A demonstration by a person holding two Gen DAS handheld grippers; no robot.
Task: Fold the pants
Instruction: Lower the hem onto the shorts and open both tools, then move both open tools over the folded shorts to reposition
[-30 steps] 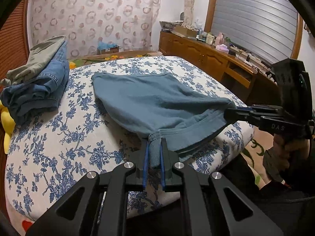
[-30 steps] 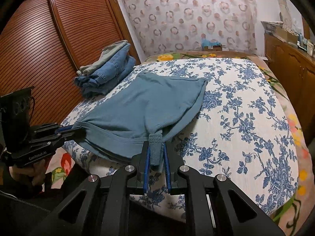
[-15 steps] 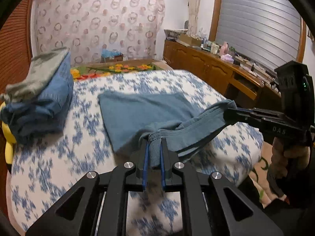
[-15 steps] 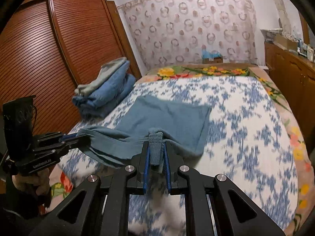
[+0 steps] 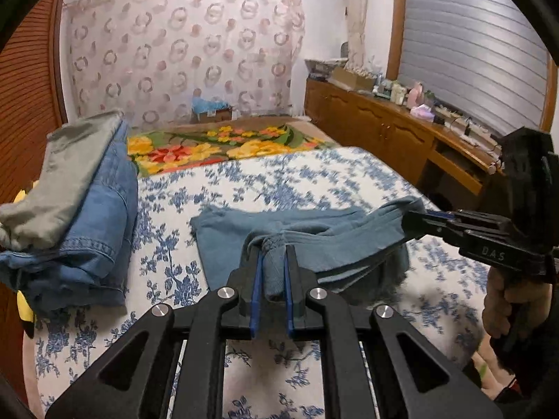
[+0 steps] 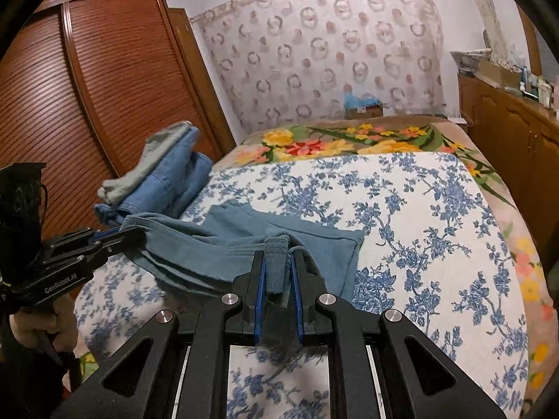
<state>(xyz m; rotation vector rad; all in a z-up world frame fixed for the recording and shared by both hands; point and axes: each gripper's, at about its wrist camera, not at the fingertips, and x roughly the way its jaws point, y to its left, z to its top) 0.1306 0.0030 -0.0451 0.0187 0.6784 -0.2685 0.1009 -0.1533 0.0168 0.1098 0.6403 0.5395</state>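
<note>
Grippers level over the bed's (image 5: 314, 181) near end, left gripper (image 5: 272, 262) and right gripper (image 6: 277, 269) each clenched on a bunched edge of the pants (image 5: 314, 241) — teal cloth raised between them, its far part lying mid-bed, clothes pile (image 5: 80, 202) beside it toward the wardrobe.

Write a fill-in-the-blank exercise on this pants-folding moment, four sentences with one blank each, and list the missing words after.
1. The left gripper is ____ on the teal pants.
2. The right gripper grips the ____ garment.
3. A grey garment lies on top of folded ____.
4. The bedspread under the pants has a blue ____ print.

Missing words: shut; same; jeans; floral
</note>
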